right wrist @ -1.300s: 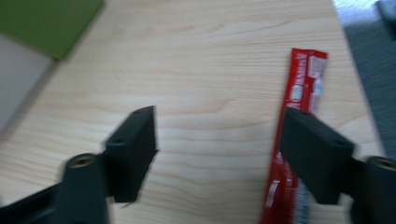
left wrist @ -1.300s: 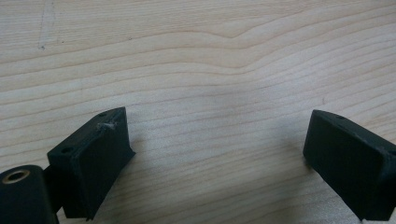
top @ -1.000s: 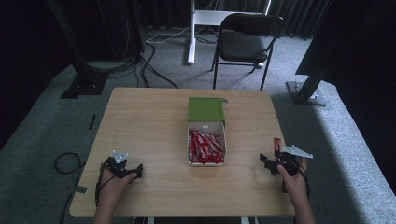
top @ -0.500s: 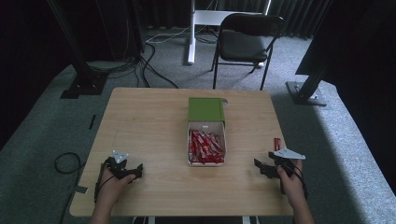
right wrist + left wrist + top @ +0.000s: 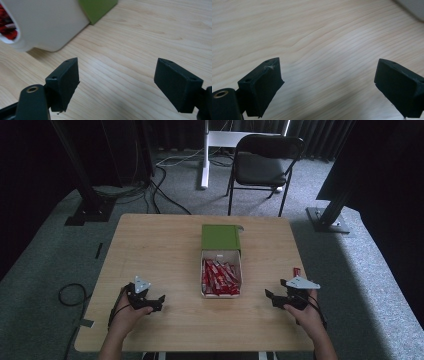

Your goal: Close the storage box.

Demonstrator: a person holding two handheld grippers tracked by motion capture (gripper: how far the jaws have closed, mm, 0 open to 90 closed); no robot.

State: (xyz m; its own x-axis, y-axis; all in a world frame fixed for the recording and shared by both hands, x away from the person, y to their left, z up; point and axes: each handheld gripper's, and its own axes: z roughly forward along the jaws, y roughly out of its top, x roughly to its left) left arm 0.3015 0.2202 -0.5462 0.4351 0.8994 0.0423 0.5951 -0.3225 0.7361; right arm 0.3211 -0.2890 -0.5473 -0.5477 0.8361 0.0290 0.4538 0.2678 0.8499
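1. We hold the left claw (image 5: 159, 301) low over the near-left part of the wooden surface (image 5: 160, 245); in the left gripper view its 2 jaws stand wide apart with bare wood between them, so it is released and grasps nothing.
2. We hold the right claw (image 5: 270, 296) over the near-right part of the surface, with its jaws pointed toward the white tray (image 5: 220, 255). Its jaws have just been opening a little further, and in the right gripper view (image 5: 116, 85) they are spread wide over bare wood, with nothing between them.
3. The white tray sits at the middle of the surface, between the 2 claws and apart from both. It holds a heap of red packets (image 5: 219, 277).
4. A green lid (image 5: 220, 237) lies flat at the far end of the tray, touching it or just beside it; we cannot tell which.
5. In the right gripper view the tray's pale wall (image 5: 47, 22) fills the upper left, with red packets showing at its edge and the green lid behind it.
6. 1 red packet (image 5: 296, 271) lies alone on the surface near the right edge, just beyond the right claw's grey plate (image 5: 300, 283).
7. Beyond the surface stands a black chair (image 5: 265, 162) on the grey carpet.
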